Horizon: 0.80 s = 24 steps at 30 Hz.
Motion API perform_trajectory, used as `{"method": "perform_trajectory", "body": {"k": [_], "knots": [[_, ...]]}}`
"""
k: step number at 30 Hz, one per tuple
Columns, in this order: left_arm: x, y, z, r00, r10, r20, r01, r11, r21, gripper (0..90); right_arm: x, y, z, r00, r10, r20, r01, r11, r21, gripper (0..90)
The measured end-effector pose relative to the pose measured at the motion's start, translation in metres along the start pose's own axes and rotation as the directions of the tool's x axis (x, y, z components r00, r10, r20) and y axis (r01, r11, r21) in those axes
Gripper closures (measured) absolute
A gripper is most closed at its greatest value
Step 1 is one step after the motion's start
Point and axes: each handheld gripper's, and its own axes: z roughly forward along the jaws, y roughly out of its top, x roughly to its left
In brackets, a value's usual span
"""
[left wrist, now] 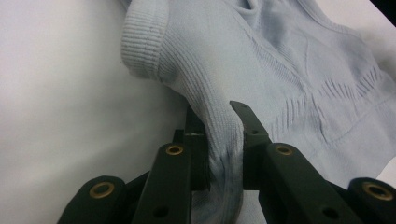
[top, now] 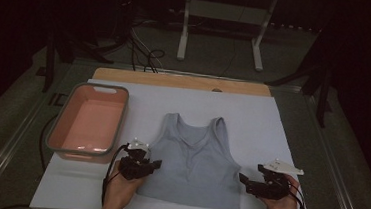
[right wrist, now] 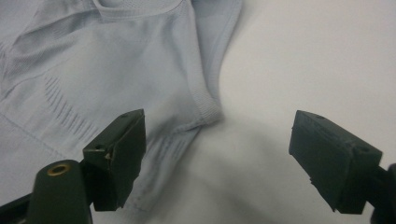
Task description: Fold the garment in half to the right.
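Dark room all around, with a white table cover (top: 282,122) lit in the middle. On it lies a grey tank top (top: 194,160), flat, neck end away from the person. A pink tub (top: 56,129) sits to the left of the top, close by but not touching it.

At the top's left side, the left gripper (left wrist: 220,122) has its jaws nearly closed on a pinch of the ribbed cloth by the armhole. The cloth bunches up between them.

At the top's right side, the right gripper (right wrist: 215,154) has its jaws wide apart and grips nothing. One jaw hangs over the edge of the top; the other is over bare cover.

What could go wrong? If only the left side gets pulled, the top may twist and crumple, because the right side is loose. The left pinch looks small, so the cloth could slip out with a hard tug. The right jaws may close on the cover along with the cloth; it is hard to tell how low they are. A wide swing to the left could bump the tub.
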Motion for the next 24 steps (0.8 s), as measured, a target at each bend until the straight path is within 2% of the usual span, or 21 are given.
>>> {"method": "perform_trajectory", "body": {"k": [12,24], "knots": [[0.008,0.000,-0.013,0.9993,-0.023,-0.028,0.022,0.9995,-0.022,80.4,-0.001,0.000,0.000,1.0000,0.000,0.003,0.000,1.000,-0.001,18.9],[0.002,0.002,-0.011,0.9996,-0.029,-0.001,0.029,0.9996,-0.004,80.4,0.000,0.000,0.001,1.0000,-0.005,0.001,0.005,1.000,0.001,19.0]]}}
